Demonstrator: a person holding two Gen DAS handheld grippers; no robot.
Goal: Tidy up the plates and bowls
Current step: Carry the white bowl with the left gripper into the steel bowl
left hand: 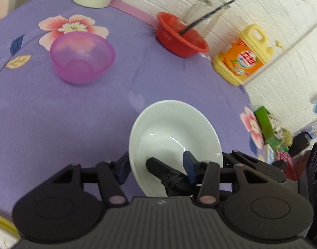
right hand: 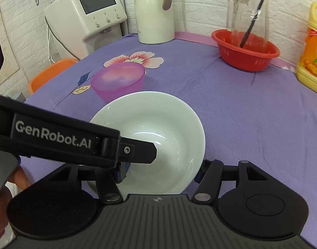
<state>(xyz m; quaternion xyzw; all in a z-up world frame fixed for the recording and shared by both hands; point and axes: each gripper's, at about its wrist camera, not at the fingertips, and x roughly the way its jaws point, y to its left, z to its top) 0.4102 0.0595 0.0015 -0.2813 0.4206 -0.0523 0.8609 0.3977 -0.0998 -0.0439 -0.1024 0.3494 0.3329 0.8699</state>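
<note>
Left tongs (left hand: 157,167) pinch the rim of the white bowl (left hand: 175,143), one blue pad outside the wall and one inside, so the bowl hangs tilted over the near part of the table (left hand: 55,114), its hollow turned towards the far side. Holding by the rim keeps the hollow free, which looks sensible if this bowl is meant to be nested with the other one. Right tongs (right hand: 161,171) stand spread wide on either side of the same bowl and, as far as I can see, press on nothing. A black finger of the left tool reaches across into the bowl in the right wrist view. The purple bowl (right hand: 118,82) sits upright on the flowered cloth towards the table's far left, well apart from the red basket (right hand: 246,51) that stands with a glass jug (right hand: 248,10) at the far right edge.
</note>
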